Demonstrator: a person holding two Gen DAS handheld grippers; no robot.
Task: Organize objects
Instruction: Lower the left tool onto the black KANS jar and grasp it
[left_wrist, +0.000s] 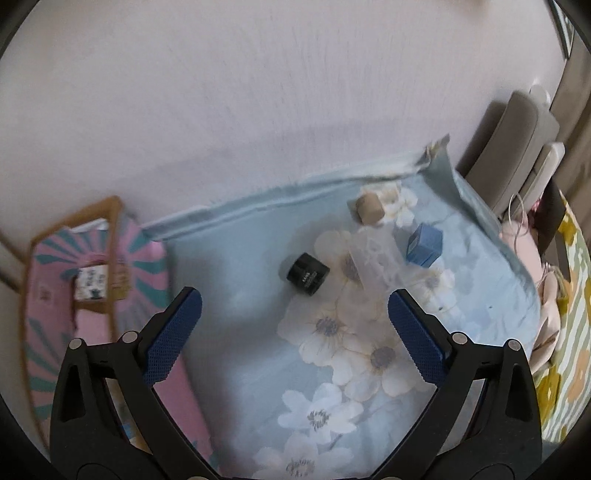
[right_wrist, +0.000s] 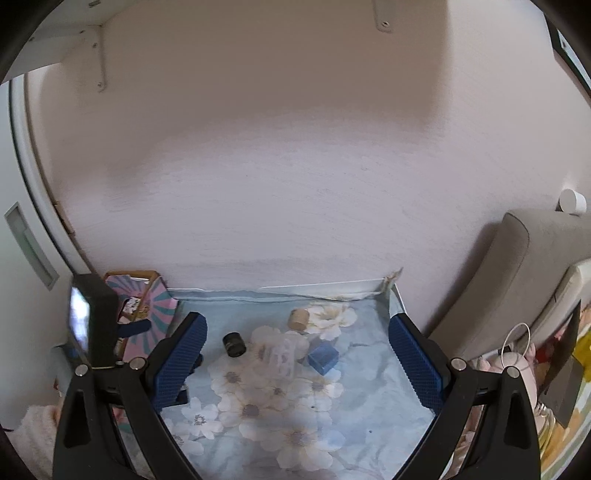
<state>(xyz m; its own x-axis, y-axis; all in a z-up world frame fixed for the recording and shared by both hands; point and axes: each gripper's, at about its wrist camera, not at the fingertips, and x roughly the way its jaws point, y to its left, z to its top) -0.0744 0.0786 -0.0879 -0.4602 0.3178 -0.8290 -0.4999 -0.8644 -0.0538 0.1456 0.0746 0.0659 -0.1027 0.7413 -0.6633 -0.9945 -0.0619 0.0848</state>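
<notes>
A black jar (left_wrist: 308, 274) (right_wrist: 233, 344), a tan cork-like cylinder (left_wrist: 370, 209) (right_wrist: 298, 319), a blue box (left_wrist: 424, 246) (right_wrist: 323, 357) and a clear plastic item (left_wrist: 369, 258) (right_wrist: 282, 356) lie on a pale blue flowered cloth (left_wrist: 258, 332) (right_wrist: 362, 387). A pink striped box (left_wrist: 48, 295) (right_wrist: 155, 314) stands at the left with a small patterned box (left_wrist: 90, 283) inside. My left gripper (left_wrist: 294, 325) is open and empty, above the cloth, short of the jar. My right gripper (right_wrist: 297, 354) is open and empty, farther back; the left gripper's body (right_wrist: 94, 317) shows at its left.
A pinkish wall (right_wrist: 295, 166) stands right behind the cloth. Grey cushions (left_wrist: 517, 147) (right_wrist: 517, 277) lean at the right, with a pink object and a yellow flowered fabric (left_wrist: 569, 369) beside them. A white bracket (right_wrist: 98, 55) hangs high on the wall.
</notes>
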